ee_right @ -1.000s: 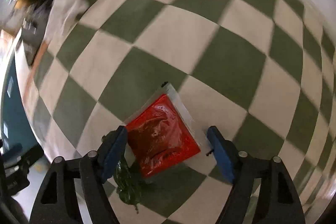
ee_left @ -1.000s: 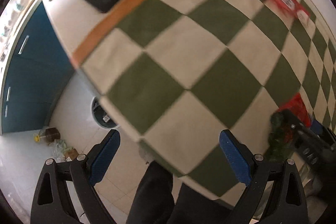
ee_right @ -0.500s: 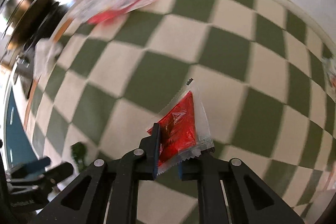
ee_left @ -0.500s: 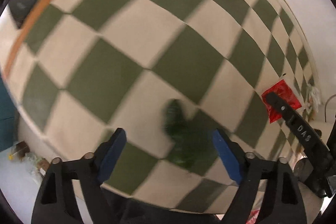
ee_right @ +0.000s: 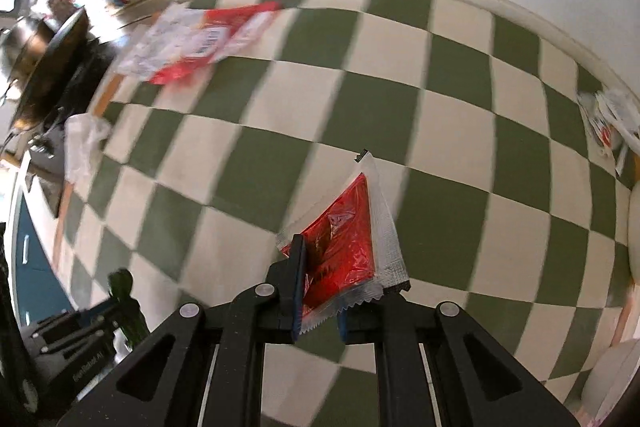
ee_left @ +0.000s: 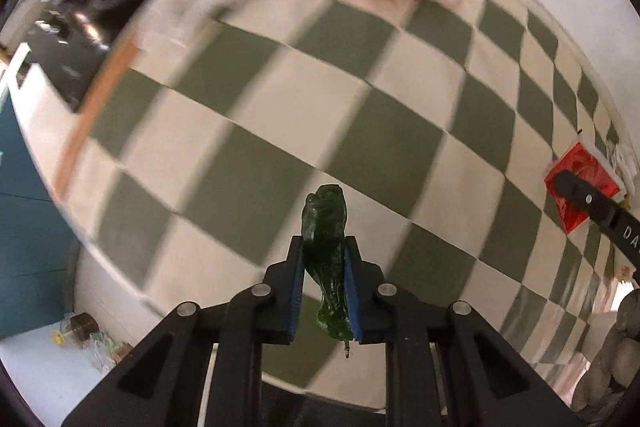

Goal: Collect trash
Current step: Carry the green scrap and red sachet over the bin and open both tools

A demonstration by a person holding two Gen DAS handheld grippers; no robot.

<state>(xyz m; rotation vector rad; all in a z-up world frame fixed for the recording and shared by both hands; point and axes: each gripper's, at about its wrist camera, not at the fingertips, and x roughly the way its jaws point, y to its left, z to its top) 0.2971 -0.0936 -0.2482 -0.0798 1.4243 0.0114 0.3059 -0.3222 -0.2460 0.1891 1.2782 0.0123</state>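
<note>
- My left gripper (ee_left: 325, 269), pointing down over the green-and-cream checkered tablecloth (ee_left: 280, 131), is closing its jaws on a dark green wrapper (ee_left: 326, 259), whose ends stick out past the blue pads (ee_left: 298, 291).
- My right gripper (ee_right: 320, 291) has its jaws pinched on the lower edge of a red sauce packet (ee_right: 344, 243), lifted clear of the cloth.
- Farther along the cloth lie a red-and-white food bag (ee_right: 200, 39) and crumpled white plastic (ee_right: 82, 143), both blurred.
</note>
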